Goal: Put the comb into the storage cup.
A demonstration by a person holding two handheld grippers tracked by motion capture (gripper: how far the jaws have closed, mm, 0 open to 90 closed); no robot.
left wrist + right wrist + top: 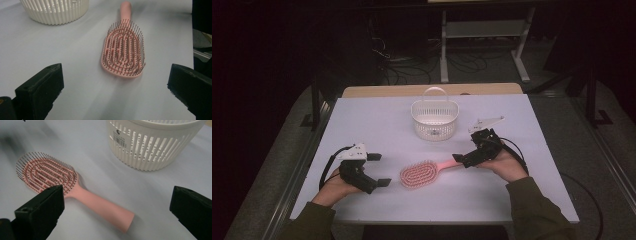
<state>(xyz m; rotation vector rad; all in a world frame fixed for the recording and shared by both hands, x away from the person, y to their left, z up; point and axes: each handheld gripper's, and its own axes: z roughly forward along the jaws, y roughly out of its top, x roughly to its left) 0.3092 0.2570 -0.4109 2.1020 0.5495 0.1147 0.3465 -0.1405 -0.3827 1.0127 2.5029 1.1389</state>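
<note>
A pink hairbrush (420, 173) lies bristles up on the white table (377, 120), with its handle pointing right. A white slatted basket (435, 120) with a handle stands behind it. My left gripper (379, 169) rests open just left of the brush head, holding nothing. In the left gripper view the brush (123, 50) lies ahead between the wide jaws of the left gripper (115, 92). My right gripper (467, 150) is open at the handle's end. In the right gripper view the handle (105, 211) lies between the jaws of the right gripper (117, 212), untouched.
The basket (152, 142) stands close beyond the brush handle in the right gripper view, and at the upper left as the basket (55, 11) in the left gripper view. A wooden strip (432, 90) borders the table's far edge. The floor beyond holds cables and a white frame (484, 30).
</note>
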